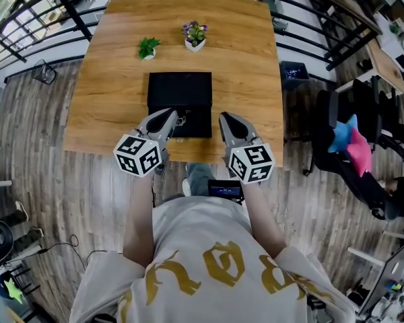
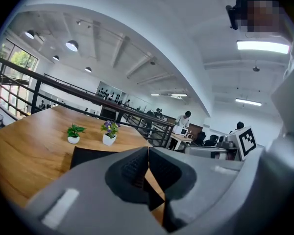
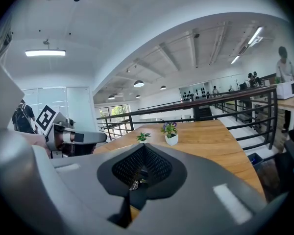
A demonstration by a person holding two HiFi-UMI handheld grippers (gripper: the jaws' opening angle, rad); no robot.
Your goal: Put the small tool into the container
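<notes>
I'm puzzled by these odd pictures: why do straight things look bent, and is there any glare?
Head view: the wide lens bows the railing and the table; the light is even. Left gripper view: dark rounded corners and a glaring ceiling lamp. Right gripper view: the railing curves there too.

One wooden desk (image 1: 249, 59) fills the upper middle of the frame. On it stand two potted plants in white pots, one green plant (image 1: 148, 48) and one purple-flowered plant (image 1: 194, 35), and one black container (image 1: 180, 93). Below are two tools, the left tool (image 1: 174, 118) and the right tool (image 1: 226, 118).
</notes>
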